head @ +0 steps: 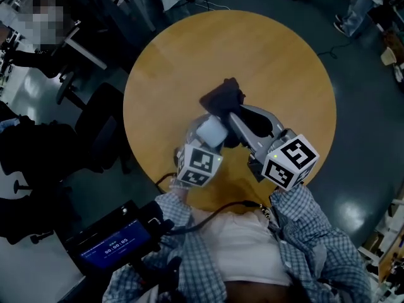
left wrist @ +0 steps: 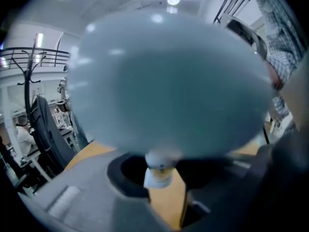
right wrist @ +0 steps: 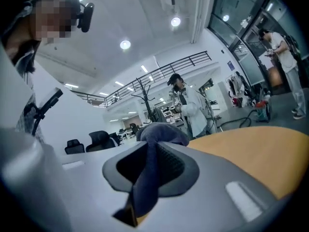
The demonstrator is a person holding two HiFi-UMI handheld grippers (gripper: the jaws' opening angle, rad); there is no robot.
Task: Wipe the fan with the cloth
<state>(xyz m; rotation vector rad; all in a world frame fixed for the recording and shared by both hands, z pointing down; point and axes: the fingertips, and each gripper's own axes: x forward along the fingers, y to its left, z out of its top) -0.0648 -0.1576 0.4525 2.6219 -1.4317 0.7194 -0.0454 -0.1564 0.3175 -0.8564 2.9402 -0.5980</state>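
Note:
A small pale fan [head: 210, 131] is held above the round wooden table [head: 284, 62], and my left gripper [head: 203, 142] is shut on it. In the left gripper view its rounded pale-blue head [left wrist: 169, 81] fills most of the picture. Its white neck [left wrist: 158, 170] sits between the jaws of my left gripper [left wrist: 159, 180]. My right gripper [head: 235, 109] is shut on a dark blue cloth [head: 222, 96], just beyond the fan. In the right gripper view the cloth [right wrist: 153, 144] is pinched between the jaws of my right gripper [right wrist: 147, 178] and bunches above them.
Dark office chairs [head: 95, 128] stand left of the table. A device with a lit screen [head: 113, 242] hangs at the lower left by my body. A person [head: 363, 5] stands at the far right, and another person [right wrist: 186, 105] beyond the table.

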